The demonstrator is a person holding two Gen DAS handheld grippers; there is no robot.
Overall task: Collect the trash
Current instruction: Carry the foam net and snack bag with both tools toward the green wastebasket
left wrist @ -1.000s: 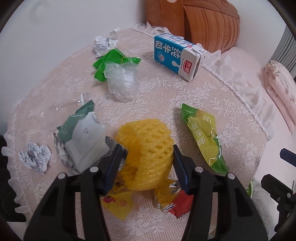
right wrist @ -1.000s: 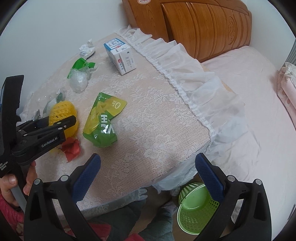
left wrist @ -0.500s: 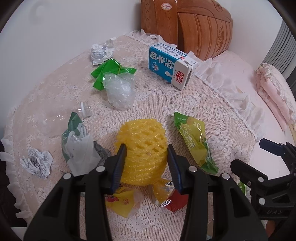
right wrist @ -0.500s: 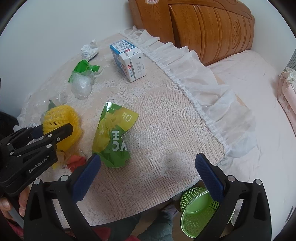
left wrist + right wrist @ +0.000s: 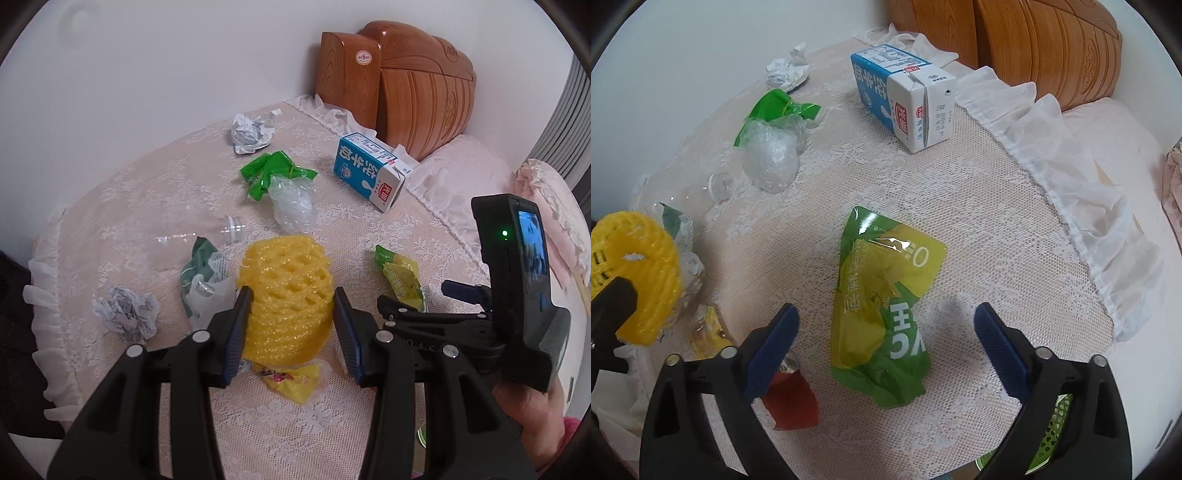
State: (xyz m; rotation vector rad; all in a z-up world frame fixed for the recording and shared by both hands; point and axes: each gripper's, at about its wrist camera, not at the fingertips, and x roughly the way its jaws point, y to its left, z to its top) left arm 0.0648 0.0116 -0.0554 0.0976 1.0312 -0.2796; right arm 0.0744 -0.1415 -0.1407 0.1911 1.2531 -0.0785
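Observation:
My left gripper (image 5: pixel 291 325) is shut on a yellow foam fruit net (image 5: pixel 286 291), held just above the lace-covered table; the net also shows in the right wrist view (image 5: pixel 635 273). My right gripper (image 5: pixel 886 343) is open and empty, its fingers on either side of a green-yellow snack bag (image 5: pixel 882 310) lying flat on the table. The bag shows in the left wrist view (image 5: pixel 400 277), partly hidden behind the right gripper. A green mesh basket (image 5: pixel 1049 439) stands on the floor below the table edge, mostly hidden.
A blue-white milk carton (image 5: pixel 905 92), clear crumpled plastic (image 5: pixel 772 155), green wrapper (image 5: pixel 775 107), paper balls (image 5: pixel 251 134) (image 5: pixel 125 308), clear bottle (image 5: pixel 192 236), green-white wrapper (image 5: pixel 205 284), yellow wrapper (image 5: pixel 291 380) and red wrapper (image 5: pixel 790 402) lie on the table. A wooden headboard (image 5: pixel 399 88) and bed are behind.
My left gripper closed tighter on the yellow net and lifted it back. My right gripper moved forward and down over the green-yellow snack bag, staying open.

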